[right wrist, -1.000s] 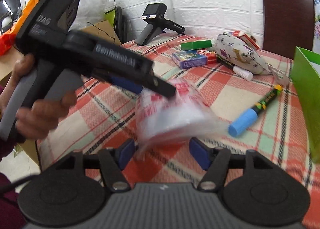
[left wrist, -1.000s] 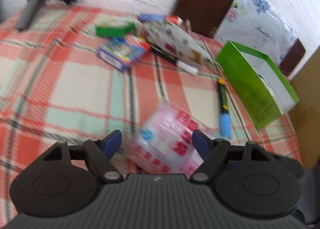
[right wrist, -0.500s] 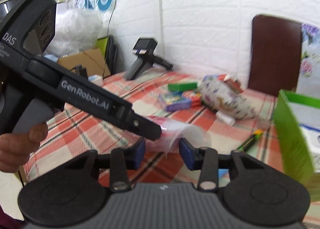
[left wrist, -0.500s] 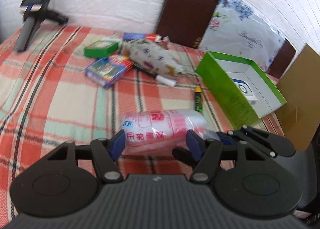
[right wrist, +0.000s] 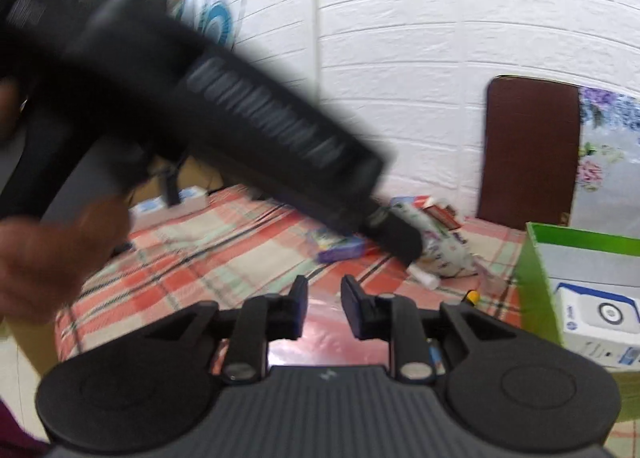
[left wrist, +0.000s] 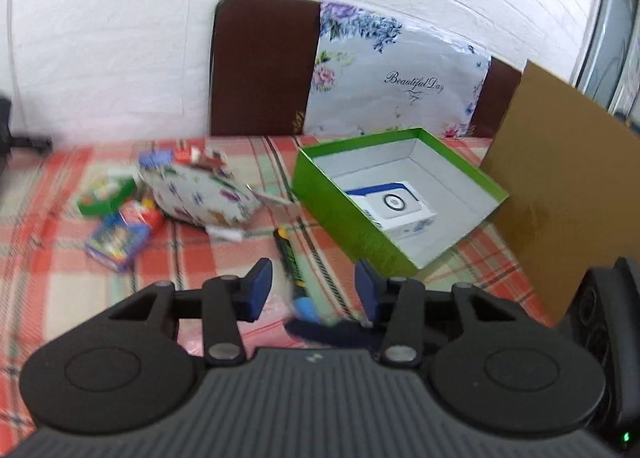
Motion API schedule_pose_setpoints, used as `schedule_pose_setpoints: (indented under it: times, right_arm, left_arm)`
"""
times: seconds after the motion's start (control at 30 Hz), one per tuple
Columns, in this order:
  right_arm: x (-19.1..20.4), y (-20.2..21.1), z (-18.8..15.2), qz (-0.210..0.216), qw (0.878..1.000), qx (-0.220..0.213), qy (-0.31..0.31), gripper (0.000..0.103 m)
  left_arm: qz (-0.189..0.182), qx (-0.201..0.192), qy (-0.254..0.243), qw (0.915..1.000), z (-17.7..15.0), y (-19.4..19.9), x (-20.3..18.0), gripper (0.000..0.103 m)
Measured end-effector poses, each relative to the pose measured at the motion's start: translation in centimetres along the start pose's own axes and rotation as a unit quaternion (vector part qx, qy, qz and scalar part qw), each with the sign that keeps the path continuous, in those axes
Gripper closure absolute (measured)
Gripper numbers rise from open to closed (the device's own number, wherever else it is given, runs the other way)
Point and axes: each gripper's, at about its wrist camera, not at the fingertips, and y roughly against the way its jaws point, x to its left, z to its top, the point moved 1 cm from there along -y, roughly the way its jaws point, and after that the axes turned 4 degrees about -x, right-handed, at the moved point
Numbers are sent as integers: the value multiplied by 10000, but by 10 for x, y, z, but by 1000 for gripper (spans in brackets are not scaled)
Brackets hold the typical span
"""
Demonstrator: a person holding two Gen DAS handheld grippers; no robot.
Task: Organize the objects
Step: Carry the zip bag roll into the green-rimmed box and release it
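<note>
— White brick wall (left wrist: 100, 37) at the back; brown chair back (left wrist: 264, 65) against it; plaid cloth (left wrist: 60, 290) over the counter; cardboard sheet (left wrist: 560, 177) propped at the right edge. Where is your packet?

— Your pink packet (right wrist: 326, 334) sits low between the two pads of your right gripper (right wrist: 325, 300); its jaws are closing, nearly together, pinching the shiny film; the packet hangs clear above the cloth, near the green box (left wrist: 340, 209).

— And your left gripper (left wrist: 313, 290)?

— Its jaws are closing too, a fair gap between the pads; nothing is pressed between them; a smear of pink shows low behind the fingers, too blurred to read. From the right wrist view it crosses the frame as a dark blur, gripped by your hand (right wrist: 52, 258), its tip above the far clutter.

— What does the box hold?

— One white carton (left wrist: 394, 205) with blue trim, lying flat inside against the near wall; the box stands open, touching the cardboard sheet.

— What lies loose on the cloth?

— Marker (left wrist: 292, 258) with a blue cap, just left of the box; floral pouch (left wrist: 200, 193) further left; blue card box (left wrist: 116, 240) and a small green box (left wrist: 104, 197) beside the pouch; all blurred.
</note>
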Motion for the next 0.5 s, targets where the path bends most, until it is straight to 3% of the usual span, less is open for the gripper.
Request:
schedule_pose_setpoints:
  times: [0.03,0.07,0.2,0.33,0.5]
  right_arm:
    - [2,1,-4,38,10000,25,60,61]
    - [3,2,-8,28,9999,5,98,44]
    - [-9,3,-20,-69,9999,72,-133,29]
    - [-33,-2,-34,-161,9948,416,-912,28]
    - [-45,-15,-49,-123,9870,895,-1328,28]
  left_arm:
    - [106,-8,-66,9999,-2,1,2,53]
    - [193,28,-29,9998,-4,2,8,51]
    - [508,355,618,9962,-22,0,45,47]
    - [495,766,1251,9879,-43,-9,71,47]
    - [276,1001,1379,9850,-56,-30,69,32]
